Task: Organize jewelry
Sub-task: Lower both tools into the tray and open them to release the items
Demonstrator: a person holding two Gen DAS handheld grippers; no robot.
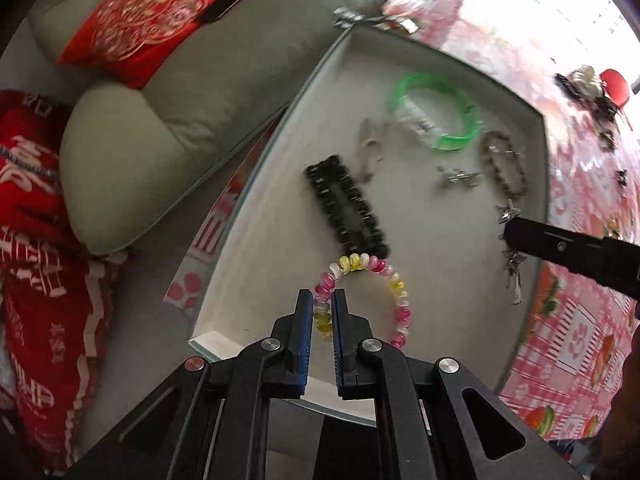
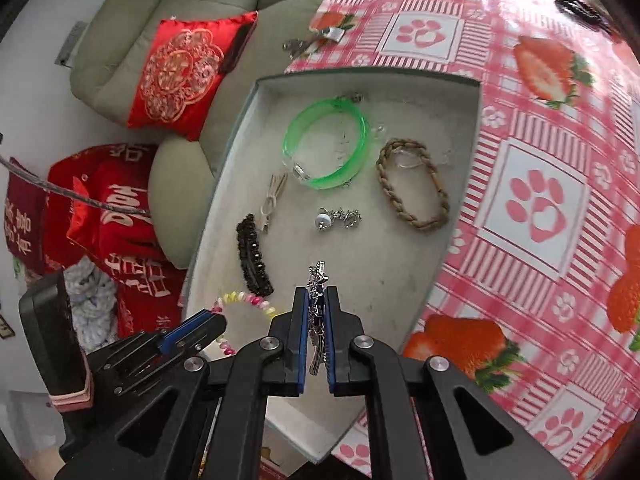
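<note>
The shallow open box (image 2: 460, 168) is pale grey-white inside. In it lie a translucent bright green bangle (image 2: 326, 144), a tan braided bracelet (image 2: 412, 184) and a black studded hair clip (image 2: 252, 256). A bead bracelet (image 1: 362, 264) mixes pink, yellow and white. The tablecloth (image 2: 536, 208) is pink-and-white checked with strawberries and paw prints.

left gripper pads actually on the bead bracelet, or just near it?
Touching. The left wrist view shows the left gripper shut on the pink, yellow and white bead bracelet, its beads pinched between both blue pads over the tray.
</note>
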